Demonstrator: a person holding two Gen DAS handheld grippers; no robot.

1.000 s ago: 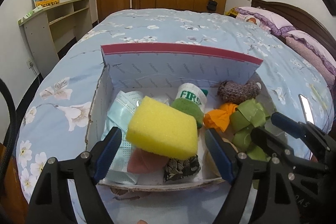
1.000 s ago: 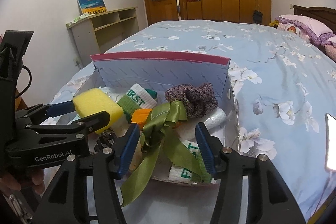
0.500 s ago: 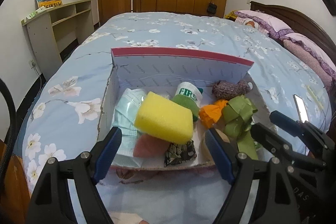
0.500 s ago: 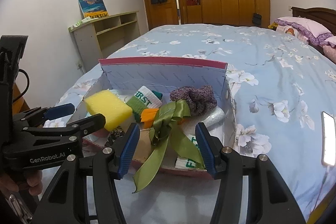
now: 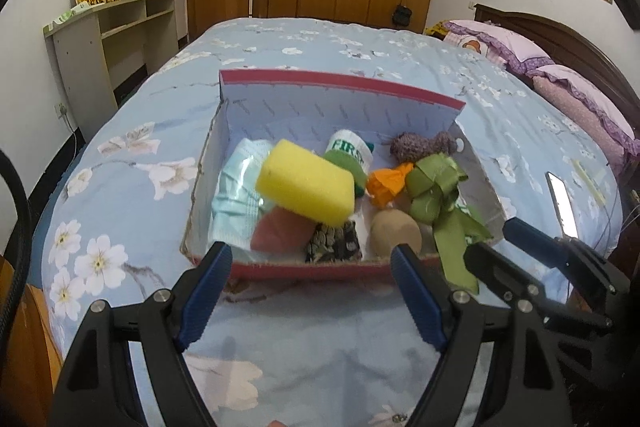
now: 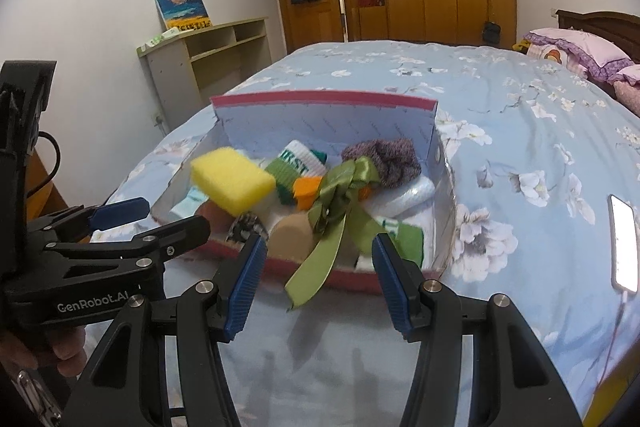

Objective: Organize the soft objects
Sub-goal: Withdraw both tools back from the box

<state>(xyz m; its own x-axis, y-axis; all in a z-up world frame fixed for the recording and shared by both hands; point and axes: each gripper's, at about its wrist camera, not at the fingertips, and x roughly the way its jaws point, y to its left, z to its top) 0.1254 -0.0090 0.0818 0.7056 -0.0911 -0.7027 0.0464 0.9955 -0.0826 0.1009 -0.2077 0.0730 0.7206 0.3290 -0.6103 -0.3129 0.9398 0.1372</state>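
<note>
My left gripper (image 5: 310, 293) and right gripper (image 6: 318, 281) both hang with jaws wide and empty, just short of the box (image 5: 340, 89) on the bed (image 5: 132, 187). Inside it, the yellow sponge (image 5: 306, 187) lies atop the pile beside a green ribbon (image 6: 340, 195).

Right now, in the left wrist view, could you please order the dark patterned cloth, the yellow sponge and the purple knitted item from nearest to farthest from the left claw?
1. Dark patterned cloth: at the box's near wall, just ahead of the left claw.
2. Yellow rectangular sponge: mid-box, left of centre, atop other things.
3. Purple knitted item: far right corner.
</note>
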